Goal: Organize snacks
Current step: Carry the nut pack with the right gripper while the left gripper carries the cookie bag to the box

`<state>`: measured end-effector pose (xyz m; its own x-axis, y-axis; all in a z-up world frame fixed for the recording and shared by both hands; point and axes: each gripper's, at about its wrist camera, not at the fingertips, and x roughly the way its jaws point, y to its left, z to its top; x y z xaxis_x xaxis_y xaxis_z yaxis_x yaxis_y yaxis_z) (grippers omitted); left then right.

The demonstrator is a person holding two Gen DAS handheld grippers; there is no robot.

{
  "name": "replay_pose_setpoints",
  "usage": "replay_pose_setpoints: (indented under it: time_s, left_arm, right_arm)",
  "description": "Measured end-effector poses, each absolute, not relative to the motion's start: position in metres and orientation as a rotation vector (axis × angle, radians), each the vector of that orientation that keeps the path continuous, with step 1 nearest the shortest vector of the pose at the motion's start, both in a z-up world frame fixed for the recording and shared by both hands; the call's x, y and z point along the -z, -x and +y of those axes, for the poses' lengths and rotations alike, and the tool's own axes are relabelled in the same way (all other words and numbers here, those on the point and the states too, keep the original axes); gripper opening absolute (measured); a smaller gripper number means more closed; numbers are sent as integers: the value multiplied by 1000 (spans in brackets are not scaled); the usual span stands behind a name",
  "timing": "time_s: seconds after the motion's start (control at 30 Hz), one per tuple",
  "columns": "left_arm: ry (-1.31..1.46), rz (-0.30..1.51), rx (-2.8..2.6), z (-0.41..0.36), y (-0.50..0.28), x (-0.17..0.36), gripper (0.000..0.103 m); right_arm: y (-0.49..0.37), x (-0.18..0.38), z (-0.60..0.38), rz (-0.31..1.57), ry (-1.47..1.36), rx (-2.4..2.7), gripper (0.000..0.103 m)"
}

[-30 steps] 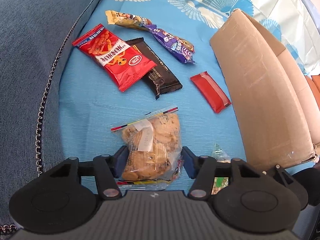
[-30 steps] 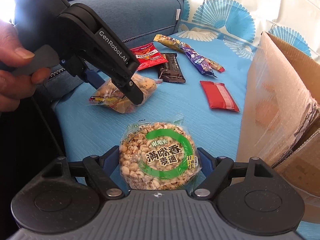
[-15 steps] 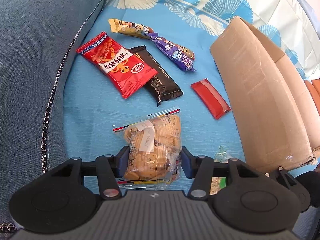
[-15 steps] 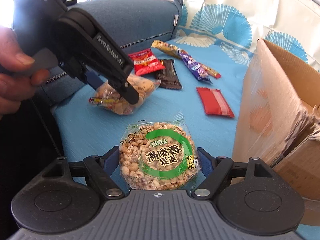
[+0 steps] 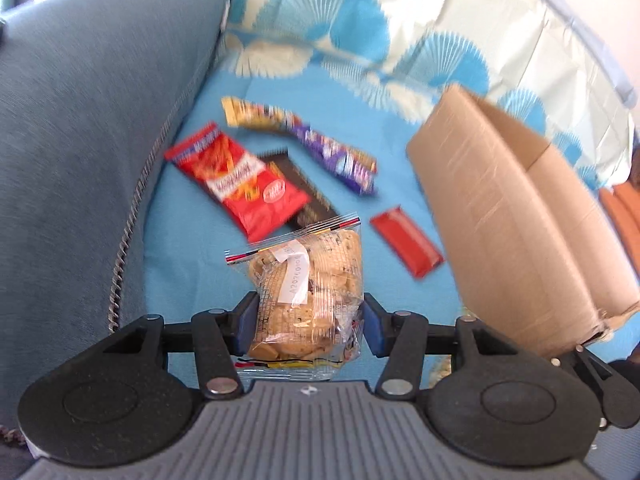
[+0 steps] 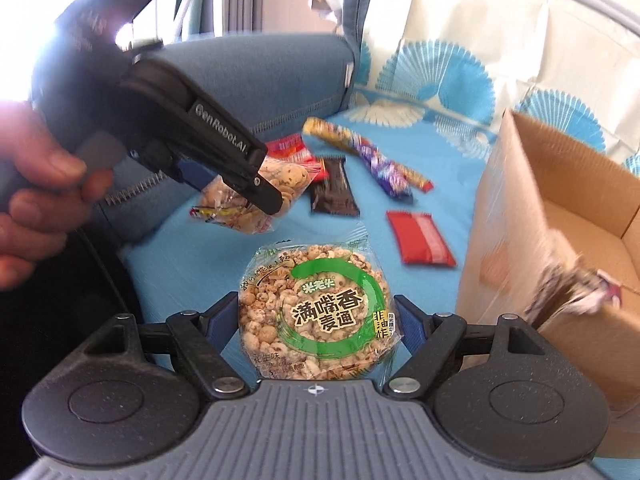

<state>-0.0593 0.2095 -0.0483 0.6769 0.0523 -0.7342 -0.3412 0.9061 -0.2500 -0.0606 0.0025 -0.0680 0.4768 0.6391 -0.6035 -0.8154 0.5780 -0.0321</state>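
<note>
1. Left gripper (image 5: 308, 326): our blue pads are closed in on the clear plastic bag of chocolate-chip cookies (image 5: 306, 300), one pad on each side. Bag stands up between them, red-striped zip edge at the top, off the blue sofa cover (image 5: 192, 264).
2. Right-wrist view confirms it: left gripper (image 6: 244, 188) at 10 o'clock, cookie bag (image 6: 256, 196) hanging clear of the cover, a bare hand (image 6: 36, 184) squeezing the grey trigger.
3. Left view, loose snacks beyond the bag on the cover, 10 to 2 o'clock: red crinkled snack packet with orange print (image 5: 240, 180), black bar wrapper (image 5: 304, 192) partly under it, yellow bar wrapper (image 5: 256, 114) end to end with a purple bar wrapper (image 5: 340, 160), small plain red sachet (image 5: 408, 242).
4. All blurred in that view; we can't read the labels.
5. Open brown cardboard box (image 5: 512, 216) at 2–3 o'clock of the left view, just beside the red sachet.
6. Right gripper (image 6: 316, 316): our pads sit wide apart, pressed on both sides of the round puffed-grain cake in clear wrap with a green ring label (image 6: 316, 312). Held flat, label up, above the cover.
7. Right view: box (image 6: 560, 248) at 3 o'clock, top open, inside looks bare where visible, torn tape at the near corner.
</note>
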Motion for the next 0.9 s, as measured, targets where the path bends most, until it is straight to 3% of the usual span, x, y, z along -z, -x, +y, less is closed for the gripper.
replay_pose_setpoints:
  time_s: [0.23,0.47,0.73,0.9]
  left_arm:
    - [414,608,-255,212,88,25,58]
    - [427,561,-258,213,91,16,58]
    - [387,583,-261,209,87,18,58]
    - [369,597,-273,206,81,20,58]
  right_arm:
    - [56,19,-17,503,246,-917,81]
    - [26,-40,-53,372,208,-884,81]
    - [-18,-20,-96,459,113,-716,81]
    - [-18,-22,-101,414,71,-677,81]
